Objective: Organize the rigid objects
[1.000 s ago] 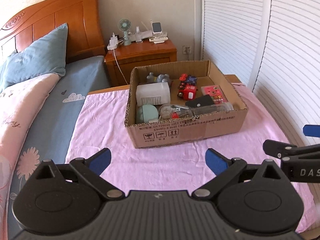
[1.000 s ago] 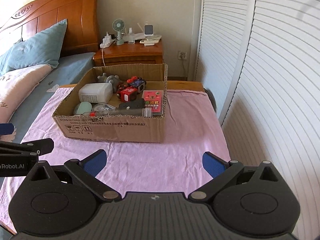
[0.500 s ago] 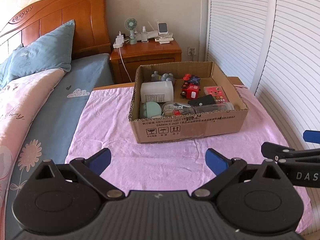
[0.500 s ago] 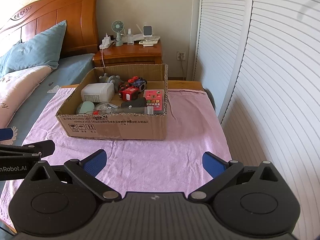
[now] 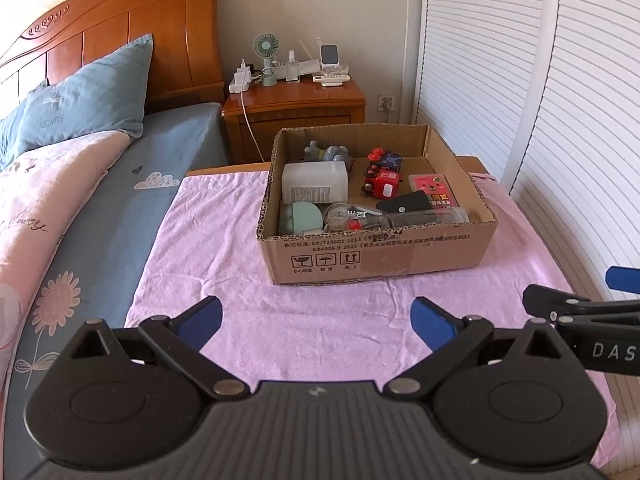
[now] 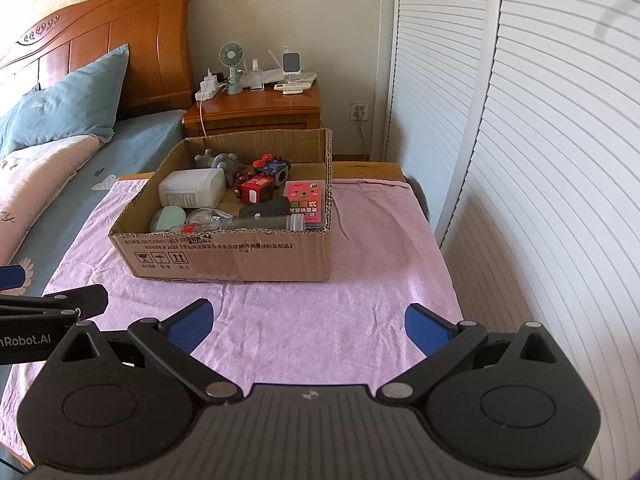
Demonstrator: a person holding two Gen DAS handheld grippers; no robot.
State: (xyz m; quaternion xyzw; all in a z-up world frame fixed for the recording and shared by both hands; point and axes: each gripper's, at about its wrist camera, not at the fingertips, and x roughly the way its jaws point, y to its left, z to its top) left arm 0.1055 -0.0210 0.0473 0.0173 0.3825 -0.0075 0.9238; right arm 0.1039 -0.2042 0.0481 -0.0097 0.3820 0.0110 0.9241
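Note:
An open cardboard box [image 5: 380, 256] [image 6: 240, 256] stands on a pink cloth [image 5: 224, 248] [image 6: 360, 280]. It holds a white container [image 5: 314, 186], a mint green case [image 5: 300, 218], a clear bottle [image 5: 400, 220], red and dark toy cubes [image 5: 382, 176], a black remote [image 5: 404, 201], a pink card pack [image 5: 434, 190] and a grey toy [image 5: 330, 156]. My left gripper [image 5: 316, 320] is open and empty, short of the box. My right gripper [image 6: 306, 322] is open and empty, also short of it.
A bed with a blue pillow [image 5: 84, 96] and a flowered quilt lies on the left. A wooden nightstand [image 5: 296, 112] with a small fan and chargers stands behind the box. White louvred doors [image 6: 520, 140] line the right side.
Both grippers have pulled back and risen slightly, so the box looks smaller and farther away. Both stay open and empty.

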